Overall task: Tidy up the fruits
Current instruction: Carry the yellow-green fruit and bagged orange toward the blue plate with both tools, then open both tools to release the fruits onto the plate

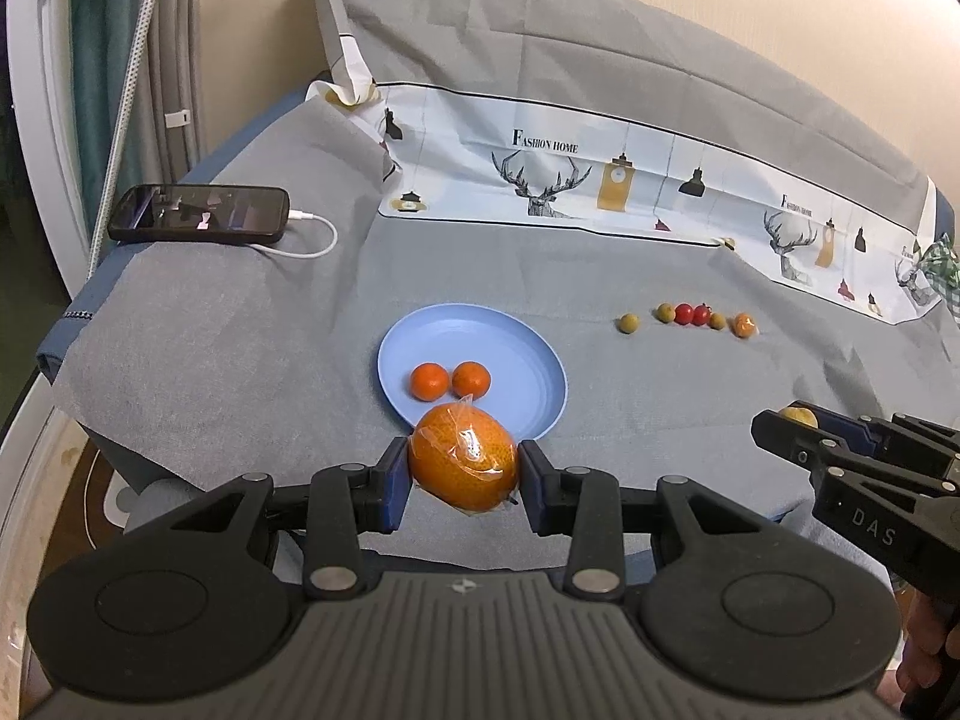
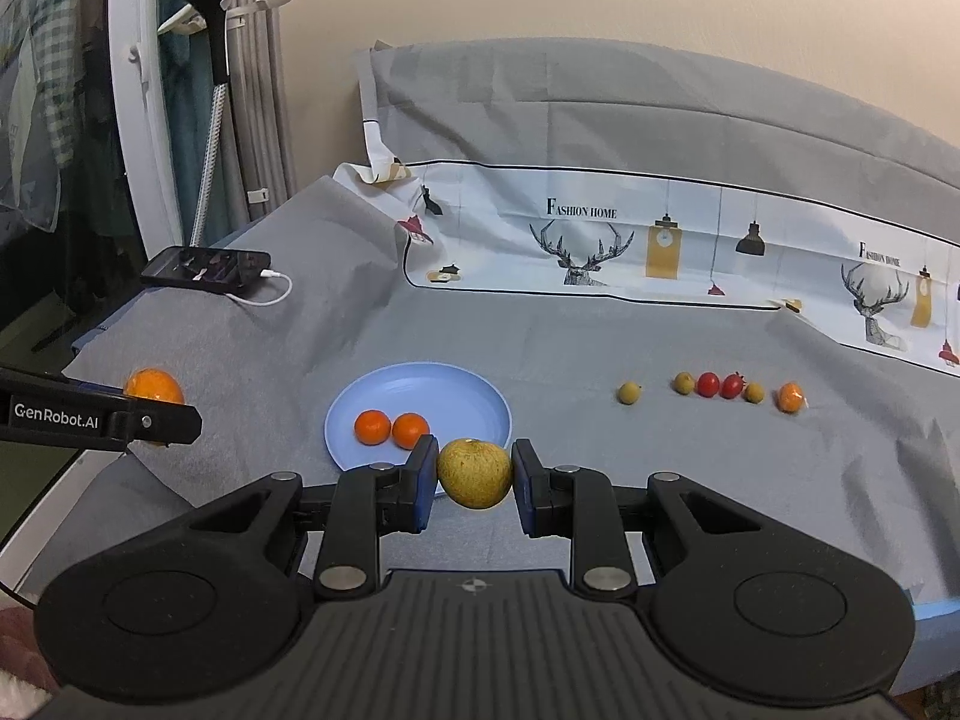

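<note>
Our left gripper (image 1: 463, 468) clasps a wrapped orange (image 1: 463, 465). Our right gripper (image 2: 474, 474) clasps a pear (image 2: 474, 473), both near a blue plate (image 2: 456, 396) with two tangerines (image 2: 391, 427)

Cloth (image 1: 240, 330): you see grey, matt woven fabric | plate (image 1: 528, 360): smooth pale-blue plastic, low sheen | orange (image 1: 462, 468): pebbled peel under glossy clear film | left tool (image 1: 463, 480): matt black plastic, blue pads | phone (image 1: 198, 213): glossy glass.
</note>
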### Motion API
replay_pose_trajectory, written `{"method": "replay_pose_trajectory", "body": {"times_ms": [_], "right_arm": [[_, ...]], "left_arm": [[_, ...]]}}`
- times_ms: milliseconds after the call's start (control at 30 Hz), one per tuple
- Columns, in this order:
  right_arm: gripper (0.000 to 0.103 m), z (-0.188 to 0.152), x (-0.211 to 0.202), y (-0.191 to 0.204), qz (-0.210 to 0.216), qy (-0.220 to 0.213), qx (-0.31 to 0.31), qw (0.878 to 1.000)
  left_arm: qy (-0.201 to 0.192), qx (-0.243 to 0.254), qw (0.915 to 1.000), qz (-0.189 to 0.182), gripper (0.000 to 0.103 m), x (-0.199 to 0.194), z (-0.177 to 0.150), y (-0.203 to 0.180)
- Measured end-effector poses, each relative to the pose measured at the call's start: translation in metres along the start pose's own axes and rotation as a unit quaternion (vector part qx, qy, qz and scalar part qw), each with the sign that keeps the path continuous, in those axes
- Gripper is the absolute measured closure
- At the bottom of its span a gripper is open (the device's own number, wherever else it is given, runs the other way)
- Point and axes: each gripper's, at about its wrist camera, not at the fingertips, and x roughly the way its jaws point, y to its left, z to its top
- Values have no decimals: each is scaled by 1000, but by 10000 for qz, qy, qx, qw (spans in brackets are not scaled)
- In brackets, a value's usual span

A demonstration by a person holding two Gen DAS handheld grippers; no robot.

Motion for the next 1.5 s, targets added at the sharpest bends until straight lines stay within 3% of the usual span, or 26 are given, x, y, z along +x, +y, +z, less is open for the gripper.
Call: {"method": "replay_pose_trajectory", "body": {"times_ms": [533, 867, 1500], "right_arm": [[75, 3, 22, -2, 13, 254, 24, 9997], [75, 9, 49, -2, 14, 399, 31, 9992], [75, 28, 180, -5, 233, 854, 65, 9961]], "left_arm": [[131, 14, 9999, 85, 62, 20, 8, 7], [131, 99, 9998, 124, 62, 47, 30, 9], [810, 344, 9961, 97, 62, 176, 80, 7]]}}
